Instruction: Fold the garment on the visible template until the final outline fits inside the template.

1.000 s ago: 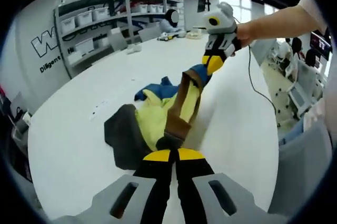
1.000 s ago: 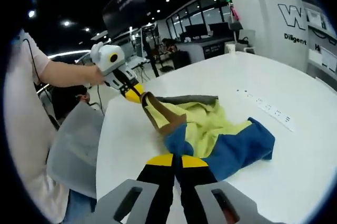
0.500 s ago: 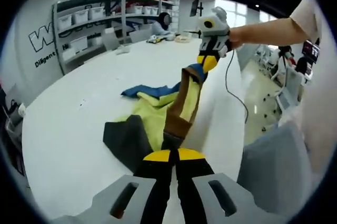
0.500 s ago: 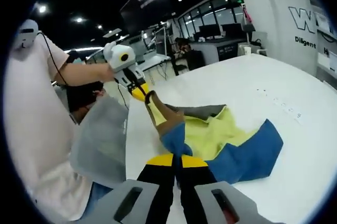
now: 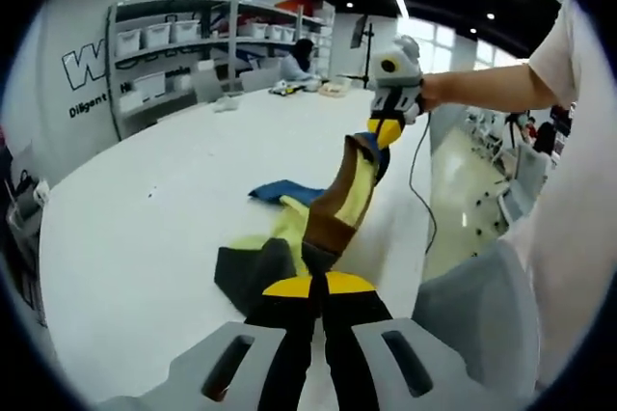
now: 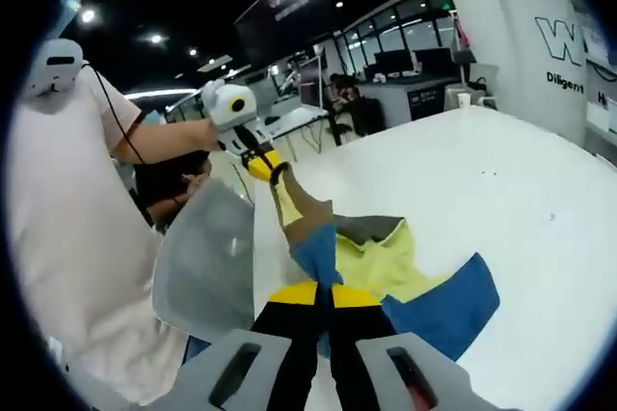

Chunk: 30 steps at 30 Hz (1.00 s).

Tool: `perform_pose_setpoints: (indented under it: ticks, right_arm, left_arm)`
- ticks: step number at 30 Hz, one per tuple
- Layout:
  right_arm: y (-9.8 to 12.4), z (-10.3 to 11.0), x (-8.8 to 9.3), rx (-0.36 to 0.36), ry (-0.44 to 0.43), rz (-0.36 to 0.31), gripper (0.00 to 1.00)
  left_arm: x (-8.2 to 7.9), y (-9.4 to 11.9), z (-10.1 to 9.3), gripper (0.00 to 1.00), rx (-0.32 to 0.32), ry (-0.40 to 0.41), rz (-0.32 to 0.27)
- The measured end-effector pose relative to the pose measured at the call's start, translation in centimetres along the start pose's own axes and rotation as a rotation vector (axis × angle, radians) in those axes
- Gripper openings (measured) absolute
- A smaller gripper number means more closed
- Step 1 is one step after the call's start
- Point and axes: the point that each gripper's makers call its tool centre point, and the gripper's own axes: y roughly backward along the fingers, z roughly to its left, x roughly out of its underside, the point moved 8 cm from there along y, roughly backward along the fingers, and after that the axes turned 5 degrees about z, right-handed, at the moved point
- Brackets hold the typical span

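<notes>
Both jaws clamped on the garment [image 5: 333,204], left gripper [image 5: 318,286] and right gripper [image 6: 318,293] stretching its brown edge above the white table [image 5: 145,199]; next: lay flat, no template visible.

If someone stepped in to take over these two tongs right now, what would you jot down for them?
Left tongs: shut on the garment's brown band.
Right tongs: shut on the same band at its blue end.
Garment: band stretched in the air between the two tongs; the yellow, blue and dark grey body hangs down onto the white table, bunched.
Done: both ends gripped and lifted.
Left: lay it flat, then fold it. I cannot make out a template on the table.
</notes>
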Motion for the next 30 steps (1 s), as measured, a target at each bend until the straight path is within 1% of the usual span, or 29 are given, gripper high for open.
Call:
perform_pose_setpoints:
  ticks: [1, 4, 5, 7, 10, 11, 13, 14, 17, 19, 20, 21, 22, 23, 25, 27, 28, 30]
  right_arm:
    - [0.0, -0.5, -0.2, 0.003, 0.000, -0.001, 0.00]
    - [-0.3, -2.4, -1.6, 0.049, -0.004, -0.026, 0.00]
    - [-0.3, -3.1, -2.0, 0.060, -0.005, -0.032, 0.00]
    - [-0.4, -4.5, -2.7, 0.089, -0.017, -0.046, 0.00]
    - [-0.6, -7.0, -3.7, 0.132, -0.030, -0.055, 0.00]
    - [-0.8, -8.1, -4.1, 0.152, -0.043, -0.058, 0.00]
    - [-1.1, -10.3, -4.4, 0.191, -0.048, -0.054, 0.00]
    - [-1.2, -11.2, -4.5, 0.221, -0.056, -0.051, 0.00]
    - [-1.9, -14.0, -4.7, 0.254, -0.071, -0.047, 0.00]
    - [-2.6, -15.7, -4.5, 0.278, -0.105, -0.040, 0.00]
    - [-3.0, -16.6, -4.3, 0.289, -0.111, -0.033, 0.00]
    - [-3.3, -17.2, -4.1, 0.302, -0.122, -0.026, 0.00]
    - [-3.6, -18.1, -3.8, 0.316, -0.162, -0.027, 0.00]
    - [-4.0, -18.6, -3.5, 0.317, -0.168, -0.022, 0.00]
    - [-4.8, -19.8, -2.9, 0.333, -0.171, 0.003, 0.00]
    - [-5.5, -21.2, -2.2, 0.338, -0.192, 0.034, 0.00]
    - [-5.7, -22.0, -1.9, 0.345, -0.192, 0.038, 0.00]
    - [-6.3, -22.8, -1.3, 0.371, -0.205, 0.059, 0.00]
  left_arm:
    - [-0.4, -0.2, 0.6, 0.07, -0.006, 0.000, -0.005]
    - [-2.2, -1.0, 2.8, 0.07, -0.027, -0.001, -0.025]
    - [-3.0, -1.3, 3.9, 0.07, -0.038, -0.001, -0.035]
    - [-3.8, -1.9, 5.4, 0.07, -0.060, 0.003, -0.032]
    - [-5.4, -3.1, 8.0, 0.07, -0.074, 0.014, -0.049]
    - [-6.0, -3.7, 9.0, 0.07, -0.077, 0.023, -0.053]
    - [-6.6, -4.7, 10.3, 0.07, -0.084, 0.025, -0.056]
    - [-6.9, -5.4, 11.4, 0.07, -0.091, 0.031, -0.056]
    - [-7.4, -7.4, 13.6, 0.07, -0.095, 0.068, -0.059]
    - [-7.5, -8.8, 14.9, 0.07, -0.112, 0.078, -0.041]
    - [-7.4, -9.7, 15.7, 0.07, -0.122, 0.097, -0.035]
    - [-7.4, -10.3, 16.1, 0.07, -0.125, 0.101, -0.030]
    - [-7.4, -10.9, 16.6, 0.07, -0.131, 0.106, -0.024]
    - [-7.2, -11.8, 17.1, 0.07, -0.142, 0.122, -0.010]
    - [-7.0, -13.0, 18.0, 0.07, -0.158, 0.150, 0.000]
    - [-6.6, -14.1, 18.6, 0.07, -0.161, 0.177, 0.014]
    - [-6.4, -14.5, 18.9, 0.07, -0.171, 0.184, 0.022]
    - [-5.9, -15.6, 19.4, 0.07, -0.172, 0.209, 0.041]
